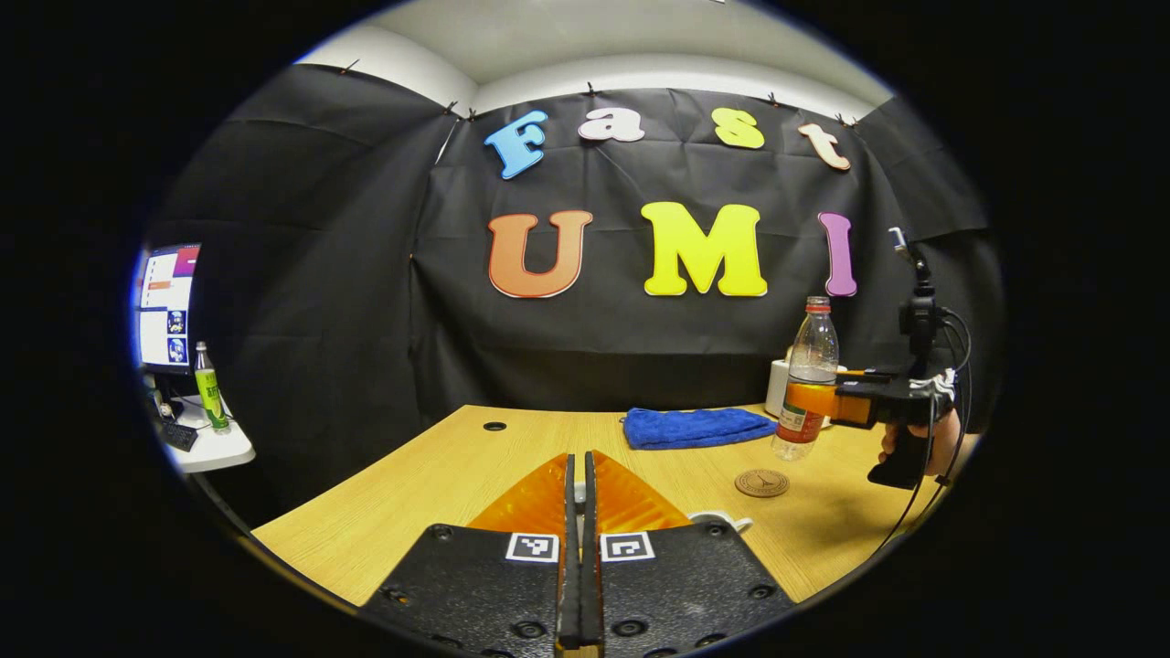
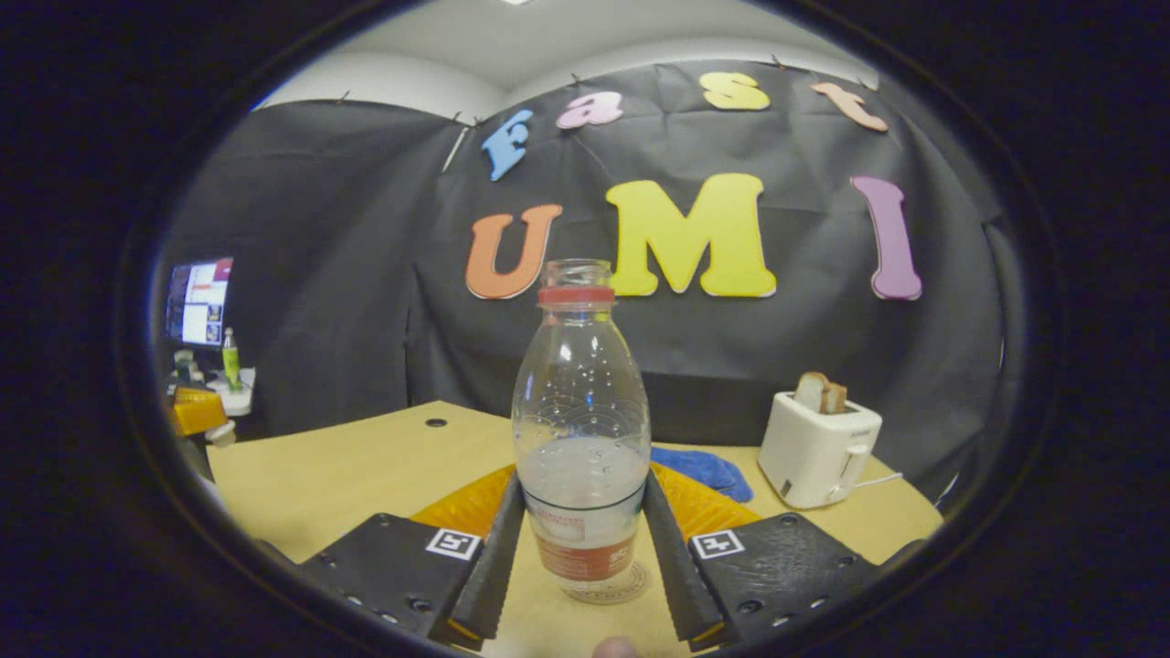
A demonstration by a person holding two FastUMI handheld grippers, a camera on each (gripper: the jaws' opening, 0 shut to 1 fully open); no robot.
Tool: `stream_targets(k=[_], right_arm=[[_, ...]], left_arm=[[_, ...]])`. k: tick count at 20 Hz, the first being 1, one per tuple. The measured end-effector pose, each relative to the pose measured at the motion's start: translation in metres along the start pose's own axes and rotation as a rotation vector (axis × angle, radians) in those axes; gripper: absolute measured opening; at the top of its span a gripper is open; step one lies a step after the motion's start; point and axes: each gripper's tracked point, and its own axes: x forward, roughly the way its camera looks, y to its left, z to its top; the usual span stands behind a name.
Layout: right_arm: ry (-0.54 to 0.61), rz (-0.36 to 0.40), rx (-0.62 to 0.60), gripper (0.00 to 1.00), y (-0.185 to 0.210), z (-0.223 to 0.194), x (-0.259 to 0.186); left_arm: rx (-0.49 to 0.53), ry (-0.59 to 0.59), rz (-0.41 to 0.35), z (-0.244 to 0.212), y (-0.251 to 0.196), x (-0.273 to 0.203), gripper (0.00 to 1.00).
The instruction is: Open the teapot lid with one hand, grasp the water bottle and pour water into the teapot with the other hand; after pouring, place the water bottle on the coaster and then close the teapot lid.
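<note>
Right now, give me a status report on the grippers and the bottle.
Right gripper jaws shut on water bottle, upright, above coaster. Left gripper jaws shut, empty. Blue cloth beyond coaster, not in the way.

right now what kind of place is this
Likely a recording booth rather than a kitchen: black cloth wall behind a wooden table, a monitor at the side, and a toaster as a prop.

Wooden table (image 2: 347, 475) as landmark. Blue cloth (image 1: 696, 427) lies folded flat toward the table's back edge. White toaster (image 2: 816, 450) stands at the back right corner, bread slices (image 2: 820, 393) upright in its slots. Off the table's left side: monitor (image 1: 166, 306), lit, and a green bottle (image 1: 209, 387) on a white side shelf (image 1: 215, 448).
</note>
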Motion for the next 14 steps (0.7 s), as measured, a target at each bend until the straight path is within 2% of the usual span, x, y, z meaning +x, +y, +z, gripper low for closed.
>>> stream_targets(k=[6,14], right_arm=[[0.079,-0.037,0.082,0.68,-0.024,-0.047,0.032],[0.099,-0.062,0.033,0.69,-0.023,-0.061,0.037]], left_arm=[[0.009,0.001,-0.003,-0.001,-0.001,0.001,0.03],[0.004,0.021,0.015,-0.010,0.008,0.005,0.03]])
